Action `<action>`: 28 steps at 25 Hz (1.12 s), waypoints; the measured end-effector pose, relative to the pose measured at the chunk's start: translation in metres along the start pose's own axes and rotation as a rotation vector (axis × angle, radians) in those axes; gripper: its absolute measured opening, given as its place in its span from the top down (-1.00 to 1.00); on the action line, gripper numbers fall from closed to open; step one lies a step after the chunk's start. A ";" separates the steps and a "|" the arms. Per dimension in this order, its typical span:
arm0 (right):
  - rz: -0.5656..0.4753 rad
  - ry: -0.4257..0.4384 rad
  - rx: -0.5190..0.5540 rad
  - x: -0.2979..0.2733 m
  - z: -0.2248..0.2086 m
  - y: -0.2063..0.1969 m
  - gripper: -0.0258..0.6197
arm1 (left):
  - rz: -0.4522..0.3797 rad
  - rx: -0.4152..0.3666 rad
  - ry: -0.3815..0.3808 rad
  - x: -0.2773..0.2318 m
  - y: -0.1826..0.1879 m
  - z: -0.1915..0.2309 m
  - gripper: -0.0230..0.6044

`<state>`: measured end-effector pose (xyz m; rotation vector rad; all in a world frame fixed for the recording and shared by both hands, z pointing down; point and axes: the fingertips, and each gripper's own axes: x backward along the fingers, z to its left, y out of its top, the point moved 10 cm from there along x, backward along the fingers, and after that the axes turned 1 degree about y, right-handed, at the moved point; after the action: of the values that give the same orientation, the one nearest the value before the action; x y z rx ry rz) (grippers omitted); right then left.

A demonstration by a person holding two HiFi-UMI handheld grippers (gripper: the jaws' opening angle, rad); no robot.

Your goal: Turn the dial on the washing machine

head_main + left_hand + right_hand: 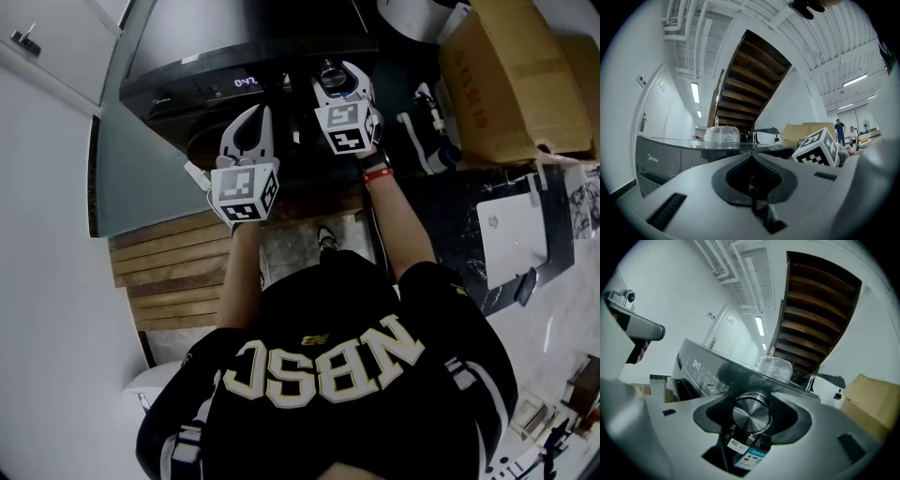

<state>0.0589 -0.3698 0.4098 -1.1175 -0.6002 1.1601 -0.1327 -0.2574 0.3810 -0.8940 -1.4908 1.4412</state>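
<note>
Nearest you, your left gripper (253, 122) hangs before the dark washing machine (216, 37), its jaws closed together on nothing. Farther forward, your right gripper (343, 77) clasps the silver dial (751, 414) on the machine's front panel, right of the lit display (246, 82).

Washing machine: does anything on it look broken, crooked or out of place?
Nothing stands out. The washing machine looks undamaged and its display is lit. The dial sits squarely between the jaws of the right hand-held gripper. The only extra is a clear plastic bundle resting on top, and nothing has spilled.
</note>
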 end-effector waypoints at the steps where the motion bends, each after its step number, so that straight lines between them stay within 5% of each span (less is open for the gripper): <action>1: 0.000 0.002 0.004 0.000 0.000 0.000 0.15 | 0.000 0.000 -0.001 0.000 0.000 -0.001 0.88; 12: -0.010 -0.007 -0.086 0.000 -0.002 0.002 0.15 | -0.002 0.004 -0.002 -0.001 0.001 -0.003 0.88; 21: -0.050 -0.017 -0.482 -0.001 -0.015 -0.012 0.15 | -0.009 0.012 0.003 0.000 0.002 -0.002 0.88; 28: -0.047 -0.012 -0.490 -0.002 -0.015 -0.013 0.15 | -0.008 0.017 -0.004 -0.002 -0.001 -0.005 0.88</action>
<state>0.0763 -0.3767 0.4166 -1.5005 -0.9473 1.0039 -0.1276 -0.2573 0.3816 -0.8742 -1.4811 1.4490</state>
